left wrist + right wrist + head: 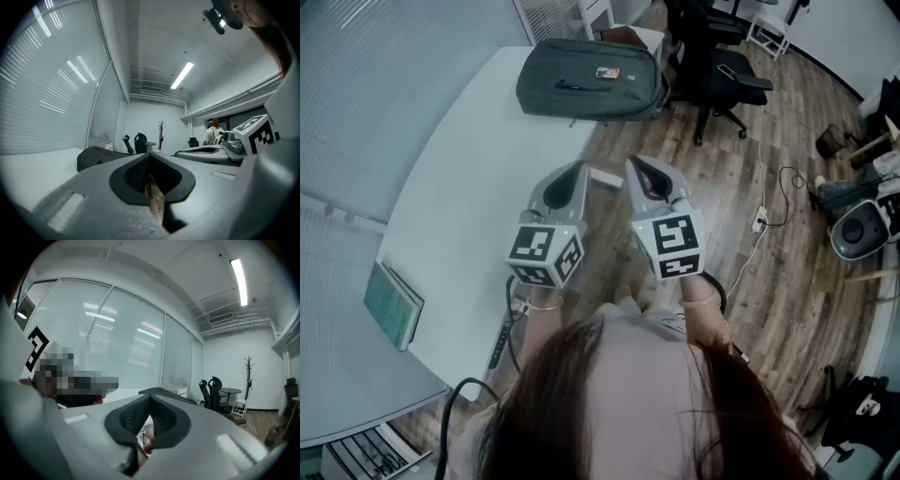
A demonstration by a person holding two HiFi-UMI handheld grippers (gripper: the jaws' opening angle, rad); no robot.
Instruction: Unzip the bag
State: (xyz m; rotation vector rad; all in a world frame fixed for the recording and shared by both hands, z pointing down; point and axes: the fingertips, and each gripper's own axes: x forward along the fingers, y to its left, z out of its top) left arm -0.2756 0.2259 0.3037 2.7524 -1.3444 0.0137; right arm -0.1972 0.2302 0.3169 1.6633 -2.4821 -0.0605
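Bright, even light from a ceiling strip (183, 75) — heavy fisheye curving, dark corners, foreground blurred.

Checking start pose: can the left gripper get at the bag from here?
Probably not yet: the bag lies far up the table, well ahead of the left gripper, though nothing blocks the path.

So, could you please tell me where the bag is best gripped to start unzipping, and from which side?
Probably the small dark pull on top of the bag, though it is too small to confirm as the zip's. The bag lies flat on the table with its long edge towards you, so come down from above on the near side.
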